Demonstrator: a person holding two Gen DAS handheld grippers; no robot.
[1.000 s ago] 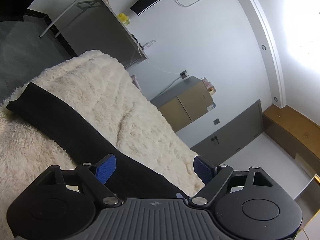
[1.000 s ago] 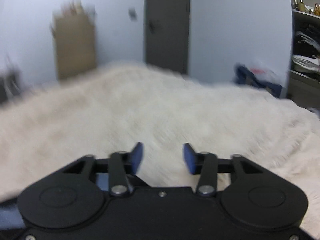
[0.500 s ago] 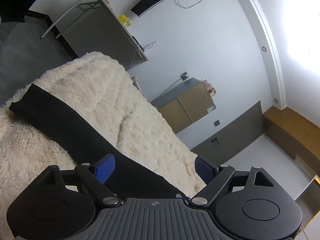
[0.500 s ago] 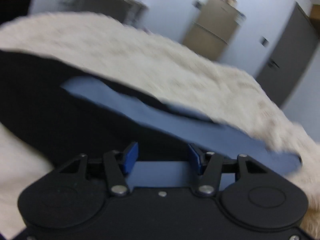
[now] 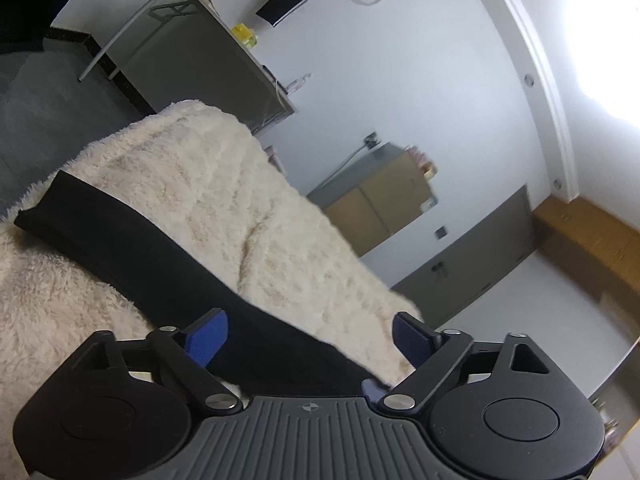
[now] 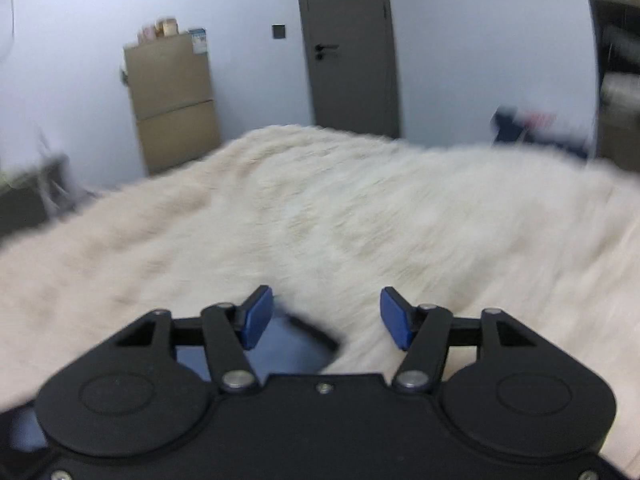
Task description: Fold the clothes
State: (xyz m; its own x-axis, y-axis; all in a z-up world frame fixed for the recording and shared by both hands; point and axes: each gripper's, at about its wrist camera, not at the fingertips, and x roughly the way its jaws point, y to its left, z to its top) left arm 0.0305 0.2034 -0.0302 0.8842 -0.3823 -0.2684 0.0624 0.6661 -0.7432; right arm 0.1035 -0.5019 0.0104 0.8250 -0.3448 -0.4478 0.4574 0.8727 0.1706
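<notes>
Since the earlier frame my left gripper (image 5: 308, 338) has spread its jaws further; they are opening, astride the black garment (image 5: 132, 248) without pressing it. The right gripper (image 6: 326, 318) (view blurred) is opening over the garment's corner at the blanket (image 6: 360, 220) edge. Risk: the released fold springs open.

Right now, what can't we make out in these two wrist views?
- Black garment, left wrist: its near end runs under the gripper body; type unreadable.
- Same view: the left gripper is opening above it; cloth contact unclear.
- Blue-and-black cloth, right wrist: smeared and mostly behind the opening right gripper.
- Items atop the tan cabinet: blurred, too small.
</notes>
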